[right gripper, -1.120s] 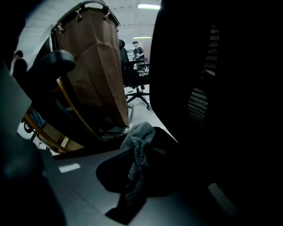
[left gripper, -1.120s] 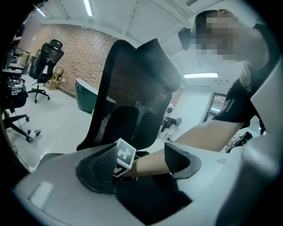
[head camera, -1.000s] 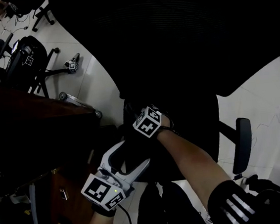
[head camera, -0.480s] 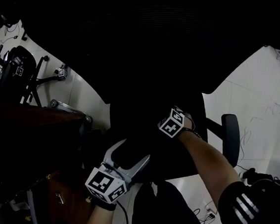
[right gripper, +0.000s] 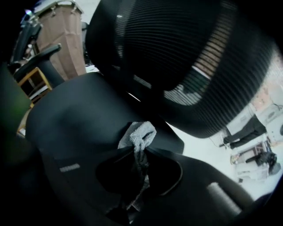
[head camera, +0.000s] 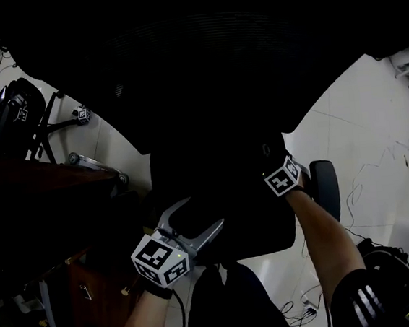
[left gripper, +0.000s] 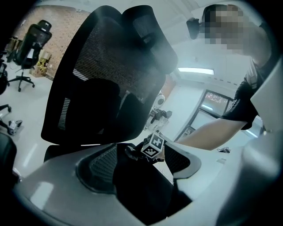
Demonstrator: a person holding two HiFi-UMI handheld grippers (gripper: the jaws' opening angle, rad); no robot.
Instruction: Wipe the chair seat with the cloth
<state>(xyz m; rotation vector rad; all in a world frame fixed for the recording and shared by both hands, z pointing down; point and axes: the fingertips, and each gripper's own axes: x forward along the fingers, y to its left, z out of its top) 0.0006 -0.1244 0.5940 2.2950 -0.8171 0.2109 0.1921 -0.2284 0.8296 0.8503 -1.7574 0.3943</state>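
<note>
The black chair seat (head camera: 233, 225) lies below its mesh backrest (head camera: 201, 58). My right gripper (right gripper: 140, 152) is shut on a grey terry cloth (right gripper: 139, 134), which bunches out ahead of the jaws and rests on the seat (right gripper: 75, 114). In the head view only its marker cube (head camera: 282, 178) shows, at the seat's right side by the armrest (head camera: 325, 186). The cloth is hidden there in the dark. My left gripper (head camera: 190, 223) is at the seat's front left corner. Its white fingers (head camera: 168, 215) stand apart, and the dark seat edge (left gripper: 141, 190) fills the gap between them.
A dark wooden desk (head camera: 40, 191) stands close on the left. Beyond it are another office chair (head camera: 13, 106) and a spare gripper (head camera: 79, 115) on the white tiled floor (head camera: 360, 121). The person's dark trousers (head camera: 227, 309) are just in front of the seat. Cables lie at bottom right.
My right gripper has swept with the cloth from the seat's left-middle across to its right side by the armrest. The left gripper has stayed at the front left corner.
</note>
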